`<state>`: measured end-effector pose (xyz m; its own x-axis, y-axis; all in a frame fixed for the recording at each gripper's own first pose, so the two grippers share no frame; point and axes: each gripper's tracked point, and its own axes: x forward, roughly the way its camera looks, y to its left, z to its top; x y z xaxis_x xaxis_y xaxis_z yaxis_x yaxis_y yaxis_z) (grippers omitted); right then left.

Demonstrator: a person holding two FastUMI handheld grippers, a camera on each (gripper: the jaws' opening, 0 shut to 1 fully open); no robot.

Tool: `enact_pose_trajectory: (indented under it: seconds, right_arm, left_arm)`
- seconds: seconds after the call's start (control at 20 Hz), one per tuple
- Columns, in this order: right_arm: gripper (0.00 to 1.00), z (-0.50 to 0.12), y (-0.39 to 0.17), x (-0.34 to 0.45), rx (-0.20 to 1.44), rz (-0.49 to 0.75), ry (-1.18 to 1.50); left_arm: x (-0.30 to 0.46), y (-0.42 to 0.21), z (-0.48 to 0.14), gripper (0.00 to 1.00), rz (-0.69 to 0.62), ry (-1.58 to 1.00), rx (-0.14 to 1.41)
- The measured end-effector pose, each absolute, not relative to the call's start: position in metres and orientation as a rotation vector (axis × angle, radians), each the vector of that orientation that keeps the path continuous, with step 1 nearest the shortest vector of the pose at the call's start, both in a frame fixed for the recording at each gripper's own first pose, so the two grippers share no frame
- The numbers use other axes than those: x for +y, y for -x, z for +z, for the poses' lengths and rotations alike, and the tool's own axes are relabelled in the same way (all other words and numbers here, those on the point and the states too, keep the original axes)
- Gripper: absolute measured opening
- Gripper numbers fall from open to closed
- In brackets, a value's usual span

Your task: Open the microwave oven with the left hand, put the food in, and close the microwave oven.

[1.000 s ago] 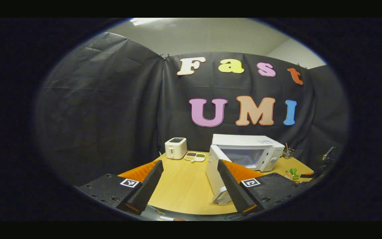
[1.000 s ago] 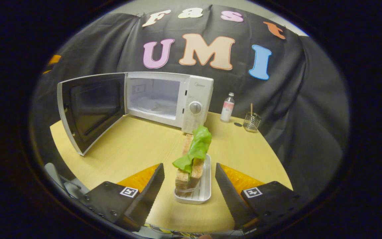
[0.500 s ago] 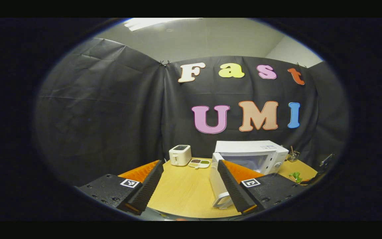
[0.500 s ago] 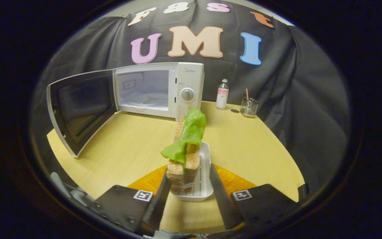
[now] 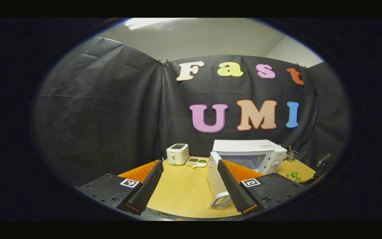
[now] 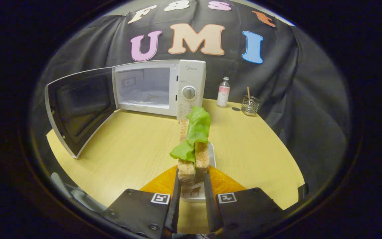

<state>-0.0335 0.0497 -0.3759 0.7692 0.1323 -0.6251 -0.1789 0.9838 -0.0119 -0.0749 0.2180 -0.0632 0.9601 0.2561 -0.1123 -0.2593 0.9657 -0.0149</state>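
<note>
Table point(image 6: 128, 149): microwave point(image 6: 159, 88) at rear, door point(image 6: 78, 108) swung out to its left. Bottle point(image 6: 223, 97) and wire holder point(image 6: 250, 105) right of it. Sandwich point(image 6: 192, 149) on tray point(image 6: 212, 153) in front.

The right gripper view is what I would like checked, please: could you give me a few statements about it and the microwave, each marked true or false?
1. The microwave door stands open. True.
2. The right claw is closed on the sandwich, a finger on each side. True.
3. The sandwich already lies inside the microwave. False: it stands on the white tray on the table, in front of the oven.
4. The left claw holds the toaster. False: it is open and holds nothing; the toaster stands far off.
5. A bottle stands to the right of the microwave. True.
</note>
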Motion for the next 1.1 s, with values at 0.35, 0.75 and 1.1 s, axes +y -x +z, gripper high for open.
enact_pose_trajectory:
  seconds: [0.35,0.75,1.1]
  right_arm:
    - [0.31,-0.35,0.028,0.049,0.639,0.177,0.059]
    - [0.31,-0.333,0.026,0.045,0.64,0.159,0.052]
    - [0.31,-0.29,0.011,0.056,0.605,0.115,-0.039]
  left_arm:
    - [0.219,0.066,-0.068,0.94,0.243,0.055,0.104]
    - [0.224,0.053,-0.074,0.94,0.203,0.085,0.099]
    - [0.226,0.041,-0.076,0.94,0.149,0.079,0.083]
